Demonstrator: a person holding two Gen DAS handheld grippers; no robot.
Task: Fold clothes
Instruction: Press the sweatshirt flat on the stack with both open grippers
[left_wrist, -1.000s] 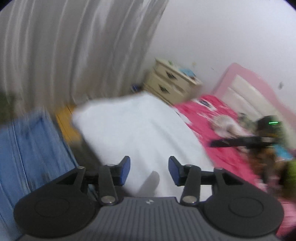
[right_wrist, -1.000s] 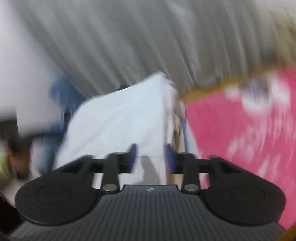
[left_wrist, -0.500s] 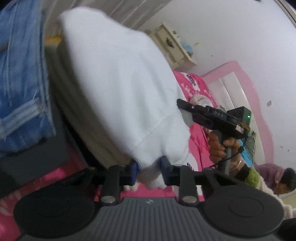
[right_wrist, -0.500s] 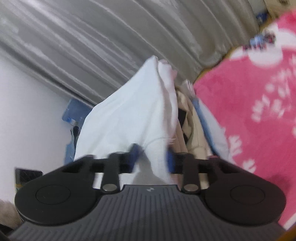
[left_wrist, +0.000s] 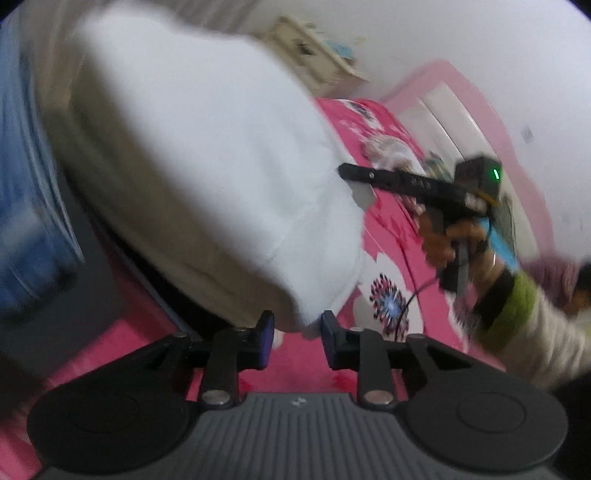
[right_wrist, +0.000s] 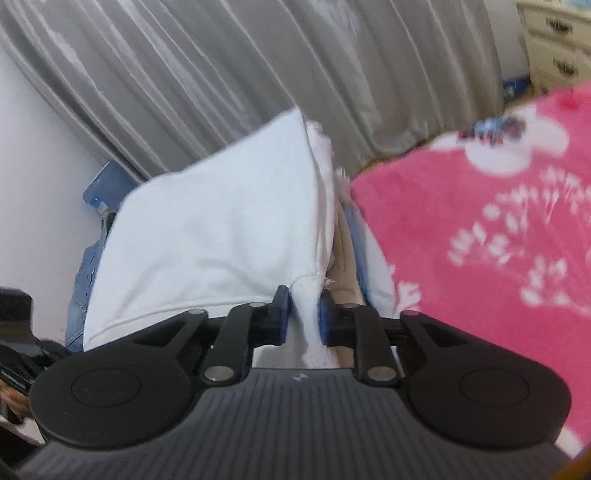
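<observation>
Two hand-held grippers are gripping a white sweatshirt (left_wrist: 207, 177) over the pink bed (right_wrist: 480, 229): the right hand-held gripper (right_wrist: 302, 314) is pinching its hem, the left hand-held gripper (left_wrist: 297, 334), jaws just reopening, is bracketing a corner at twelve o'clock, probably for spreading it flat.

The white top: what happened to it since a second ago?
Both pairs of jaws stood open and clear of it. The right gripper closed on the white top. The left gripper closed too, then eased open; whether it grips the hem is unclear. The pink blanket stayed put.
</observation>
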